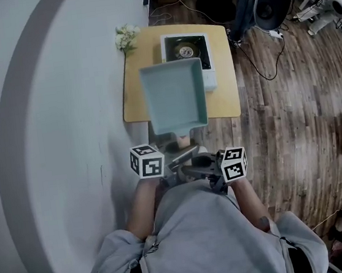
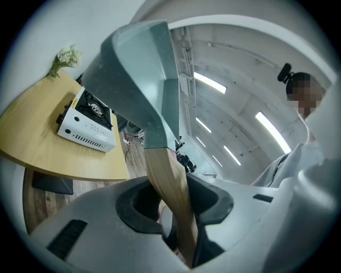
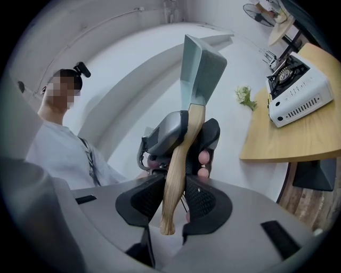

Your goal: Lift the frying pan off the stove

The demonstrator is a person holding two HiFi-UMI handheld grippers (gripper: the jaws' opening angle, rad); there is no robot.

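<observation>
A teal square frying pan (image 1: 174, 95) with a wooden handle (image 1: 182, 140) hangs in the air above the near part of the table, clear of the white portable stove (image 1: 209, 78). Both grippers grip the handle close to the person's body. My left gripper (image 2: 178, 213) is shut on the handle (image 2: 170, 186), and the pan (image 2: 138, 69) rises ahead of it. My right gripper (image 3: 173, 205) is shut on the handle's end (image 3: 178, 170), just behind the left gripper (image 3: 181, 130). In the head view the left gripper (image 1: 175, 158) and right gripper (image 1: 194, 164) meet under the pan's near edge.
The stove stands at the far right of a small wooden table (image 1: 225, 98) set against a curved white wall. A sprig of white flowers (image 1: 126, 37) lies at the table's far left corner. Cables and equipment (image 1: 272, 3) sit on the wood floor to the right.
</observation>
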